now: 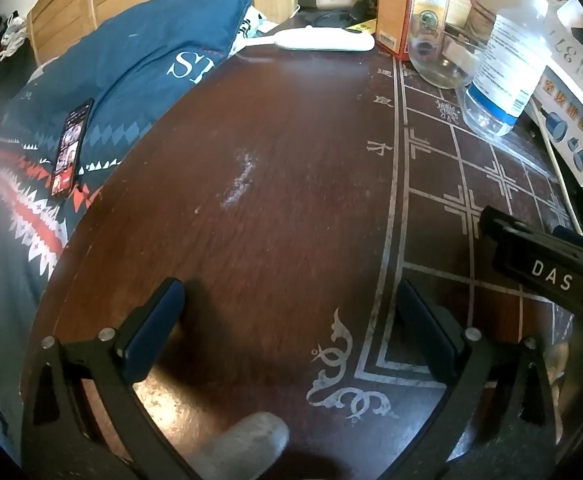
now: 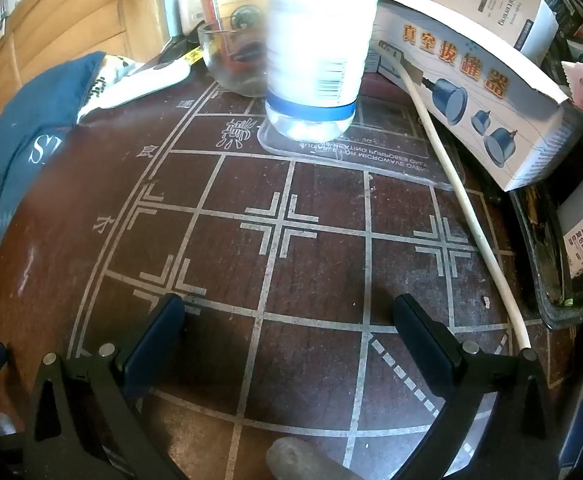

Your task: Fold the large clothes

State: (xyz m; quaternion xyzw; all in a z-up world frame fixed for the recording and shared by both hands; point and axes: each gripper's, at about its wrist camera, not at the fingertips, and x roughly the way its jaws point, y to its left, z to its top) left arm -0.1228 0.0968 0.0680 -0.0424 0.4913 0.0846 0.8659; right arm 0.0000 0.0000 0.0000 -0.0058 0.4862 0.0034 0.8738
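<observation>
A large dark blue garment (image 1: pixel 139 80) with white letters and a red and white zigzag band lies heaped at the left edge of a dark wooden table (image 1: pixel 271 184). The right wrist view shows its blue cloth (image 2: pixel 31 120) at the far left. My left gripper (image 1: pixel 289 312) hovers open over bare tabletop, nothing between its blue-padded fingers. My right gripper (image 2: pixel 289 322) is open too, above the board grid painted on the table. The right gripper's black body (image 1: pixel 547 264) shows at the right of the left wrist view. Neither gripper touches the garment.
A phone (image 1: pixel 71 148) lies on the garment. A plastic bottle (image 2: pixel 315 48) stands on a clear lid (image 2: pixel 371 160), with a glass bowl (image 2: pixel 231 60), a red box (image 1: pixel 411 8), white cartons (image 2: pixel 491 92), a white stick (image 2: pixel 467 208) and a white device (image 1: pixel 323 40) around it.
</observation>
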